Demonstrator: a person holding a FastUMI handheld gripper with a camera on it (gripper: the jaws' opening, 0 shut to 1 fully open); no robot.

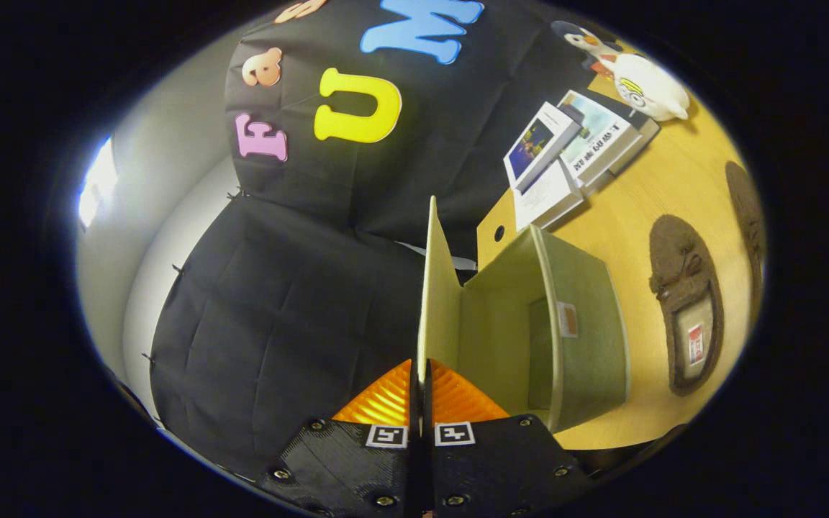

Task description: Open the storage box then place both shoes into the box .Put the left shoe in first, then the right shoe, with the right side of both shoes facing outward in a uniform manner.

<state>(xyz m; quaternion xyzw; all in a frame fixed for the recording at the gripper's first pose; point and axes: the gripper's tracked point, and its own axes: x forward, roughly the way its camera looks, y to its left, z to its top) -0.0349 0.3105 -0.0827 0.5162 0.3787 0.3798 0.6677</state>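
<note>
1. We saw the gripper [422,385] with its two orange fingers [386,403] pressed together on the thin lid [437,288] of the storage box [587,345] — the flap ran edge-on straight up from between the tips.
2. The lid stood raised, swung away from the box's opening, so the pale green interior lay open to view.
3. The box sat on the wooden tabletop [673,187], close to its edge, just beyond and to one side of the fingers, with a small label on its outer wall.
4. Past the box, well apart from it, a brown slipper-style shoe [686,302] lay on the tabletop with its opening showing a light insole and a red tag.
5. A second brown shoe [745,208] lay further out, beside the first — we could make out only part of it.
6. Farther along the tabletop we noted a stack of books [573,151] and, beyond them, a white plush toy [648,86] near the booth's black cloth wall.
</note>
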